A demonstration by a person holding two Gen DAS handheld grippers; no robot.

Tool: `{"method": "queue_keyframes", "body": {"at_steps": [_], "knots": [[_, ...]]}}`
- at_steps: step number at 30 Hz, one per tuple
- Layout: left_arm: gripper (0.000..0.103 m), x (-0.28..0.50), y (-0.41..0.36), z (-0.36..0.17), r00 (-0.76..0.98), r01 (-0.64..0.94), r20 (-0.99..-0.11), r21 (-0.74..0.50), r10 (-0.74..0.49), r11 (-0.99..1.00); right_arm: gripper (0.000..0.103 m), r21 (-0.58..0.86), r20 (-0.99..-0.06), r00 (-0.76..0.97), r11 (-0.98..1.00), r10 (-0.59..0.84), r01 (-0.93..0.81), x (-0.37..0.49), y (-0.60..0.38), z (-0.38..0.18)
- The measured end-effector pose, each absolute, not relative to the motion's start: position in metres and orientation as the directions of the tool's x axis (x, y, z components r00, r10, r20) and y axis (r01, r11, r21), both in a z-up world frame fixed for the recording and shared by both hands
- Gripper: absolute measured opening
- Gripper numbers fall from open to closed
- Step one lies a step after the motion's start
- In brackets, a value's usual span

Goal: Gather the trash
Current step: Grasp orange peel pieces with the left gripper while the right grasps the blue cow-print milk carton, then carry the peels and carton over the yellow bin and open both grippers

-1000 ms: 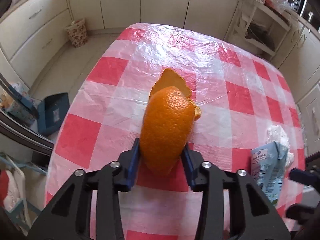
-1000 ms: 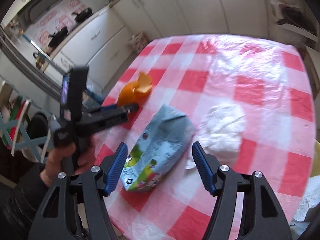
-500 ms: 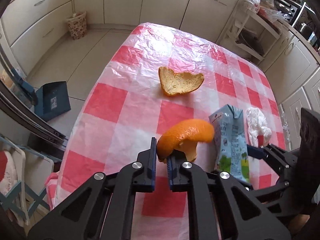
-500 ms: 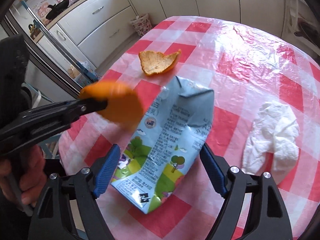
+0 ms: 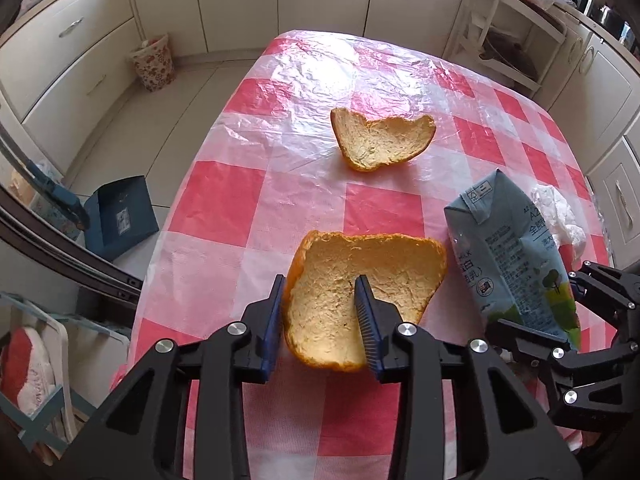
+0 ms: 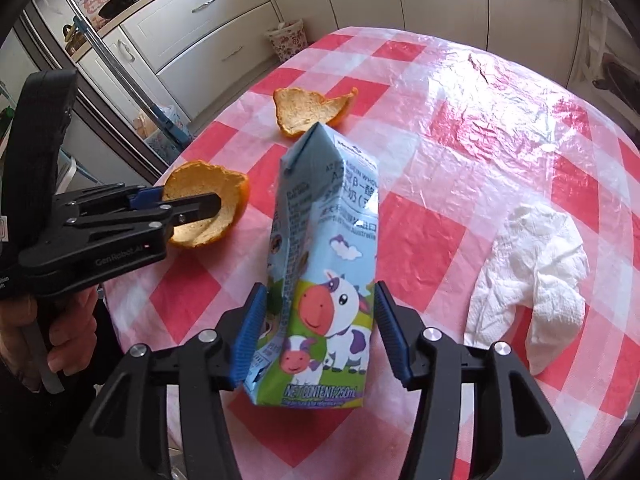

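My left gripper [image 5: 320, 320] is shut on a large orange peel [image 5: 368, 280], its pale inside facing up, held above the table's near left edge; it also shows in the right wrist view [image 6: 204, 210]. My right gripper [image 6: 318, 332] is shut on a blue milk carton [image 6: 324, 276] with a cartoon cow, held upright off the table; the carton also shows in the left wrist view [image 5: 512, 256]. A second orange peel [image 5: 382, 142] lies on the checked tablecloth [image 5: 256, 196] farther back. A crumpled white tissue [image 6: 532, 280] lies to the right.
The table is round with a red-and-white plastic cloth [image 6: 500, 112]. A small patterned waste bin [image 5: 154, 62] stands on the floor by the cabinets at far left. A blue box [image 5: 120, 216] sits on the floor beside the table.
The left gripper has turned the peel so its pale inside faces up. The right gripper has closed on the milk carton and lifted it upright off the table.
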State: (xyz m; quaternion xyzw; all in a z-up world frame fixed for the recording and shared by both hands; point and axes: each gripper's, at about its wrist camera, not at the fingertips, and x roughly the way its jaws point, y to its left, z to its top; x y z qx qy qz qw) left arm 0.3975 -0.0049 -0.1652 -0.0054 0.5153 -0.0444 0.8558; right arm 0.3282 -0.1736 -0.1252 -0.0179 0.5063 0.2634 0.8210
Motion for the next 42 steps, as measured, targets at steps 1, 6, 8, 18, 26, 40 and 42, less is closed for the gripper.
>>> {"method": "queue_keyframes", "body": {"at_steps": [1, 6, 8, 18, 26, 40, 42], "knots": [[0.021, 0.397, -0.005, -0.165, 0.466, 0.071, -0.881, -0.056, -0.083, 0.996, 0.042, 0.23, -0.84, 0.35, 0.856, 0.415, -0.463, 0.328, -0.171, -0.125], [0.009, 0.39, -0.006, -0.157, 0.493, 0.082, -0.861, -0.098, -0.126, 0.992, 0.039, 0.221, -0.831, 0.36, 0.846, 0.424, -0.485, 0.331, -0.167, -0.123], [0.009, 0.386, -0.003, -0.155, 0.493, 0.071, -0.858, -0.13, -0.148, 0.989, 0.037, 0.238, -0.822, 0.362, 0.843, 0.439, -0.483, 0.333, -0.17, -0.121], [0.008, 0.342, 0.013, -0.127, 0.548, 0.018, -0.814, -0.221, -0.195, 0.975, 0.037, 0.275, -0.712, 0.491, 0.843, 0.501, -0.462, 0.3, -0.208, -0.071], [0.008, 0.3, -0.041, -0.077, 0.603, 0.162, -0.743, -0.245, -0.292, 0.956, 0.037, 0.257, -0.652, 0.68, 0.942, 0.335, -0.218, 0.26, -0.348, -0.045], [0.008, 0.308, -0.252, -0.067, 0.452, 0.467, -0.723, -0.306, -0.522, 0.83, 0.037, 0.166, -0.857, 0.513, 0.925, -0.036, 0.342, 0.267, -0.549, -0.159], [0.008, 0.317, -0.28, -0.076, 0.43, 0.479, -0.733, -0.309, -0.526, 0.822, 0.037, 0.15, -0.875, 0.483, 0.925, -0.04, 0.349, 0.283, -0.558, -0.174]]}}
